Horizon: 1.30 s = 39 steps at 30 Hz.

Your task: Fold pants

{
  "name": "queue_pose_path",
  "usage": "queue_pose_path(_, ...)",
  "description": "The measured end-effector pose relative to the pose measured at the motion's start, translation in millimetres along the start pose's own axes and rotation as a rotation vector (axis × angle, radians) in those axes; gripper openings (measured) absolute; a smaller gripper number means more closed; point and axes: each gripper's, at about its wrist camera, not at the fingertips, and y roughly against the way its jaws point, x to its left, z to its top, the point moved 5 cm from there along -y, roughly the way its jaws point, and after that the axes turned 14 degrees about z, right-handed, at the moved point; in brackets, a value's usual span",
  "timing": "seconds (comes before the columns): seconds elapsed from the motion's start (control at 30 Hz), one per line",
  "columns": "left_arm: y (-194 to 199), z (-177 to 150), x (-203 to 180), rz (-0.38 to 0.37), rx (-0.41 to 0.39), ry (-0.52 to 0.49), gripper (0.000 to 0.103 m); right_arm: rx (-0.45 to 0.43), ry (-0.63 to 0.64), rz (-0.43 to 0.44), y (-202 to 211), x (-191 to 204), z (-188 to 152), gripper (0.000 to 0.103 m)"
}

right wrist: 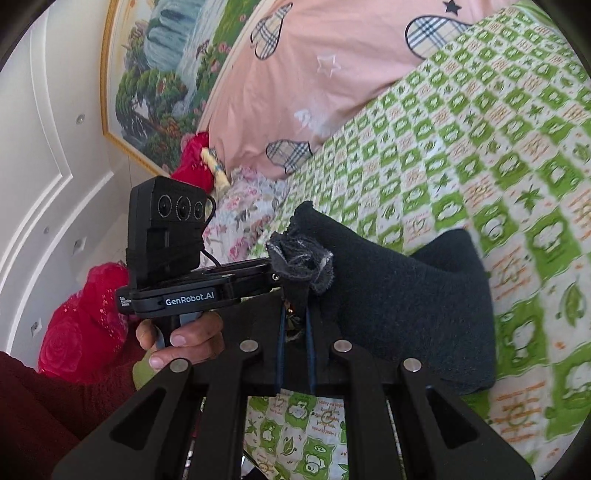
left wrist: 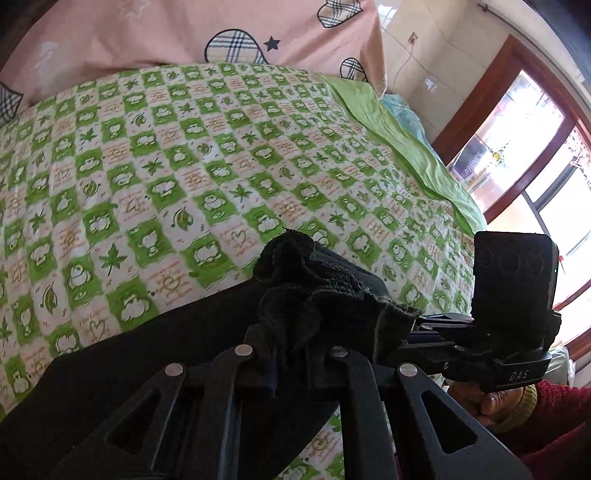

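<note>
The pants are dark, black fleece cloth. In the left wrist view my left gripper (left wrist: 295,332) is shut on a bunched edge of the pants (left wrist: 147,350), which hang off to the lower left above the bed. In the right wrist view my right gripper (right wrist: 295,295) is shut on another bunched edge of the pants (right wrist: 406,302), which drape to the right over the bedspread. Each view shows the other gripper close by: the right one (left wrist: 513,291) and the left one (right wrist: 173,258). Both hold the cloth lifted, side by side.
The bed has a green and white checked bedspread (left wrist: 221,147) (right wrist: 498,147). A pink pillow (left wrist: 184,29) (right wrist: 314,74) lies at the head. A window (left wrist: 535,147) is at the right. Red cushions (right wrist: 85,332) and a framed painting (right wrist: 162,74) are at the left.
</note>
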Motion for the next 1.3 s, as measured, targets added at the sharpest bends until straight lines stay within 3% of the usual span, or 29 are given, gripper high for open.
queue_pose_path(0.53, -12.4, -40.8, 37.5, 0.070, 0.038, 0.104, 0.009, 0.167, 0.064, -0.107, -43.9, -3.3, -21.2, 0.012)
queue_pose_path(0.77, -3.4, -54.4, 53.2, 0.094, 0.040, 0.187, 0.012, 0.195, 0.053, -0.127, -50.2, -6.1, -28.2, 0.021)
queue_pose_path(0.93, 11.4, -66.8, 63.7, 0.104, 0.025, 0.247, 0.014, 0.216, 0.055, -0.112, -53.7, -0.5, -32.4, 0.034)
queue_pose_path(1.17, 30.7, -84.3, 69.7, 0.118, 0.012, 0.311, 0.031, 0.240, 0.088, -0.077, -58.3, 18.6, -35.1, 0.036)
queue_pose_path(1.3, 42.2, -94.6, 70.3, 0.130, -0.003, 0.338, 0.042, 0.205, 0.105, -0.076, -50.9, 28.3, -23.1, 0.036)
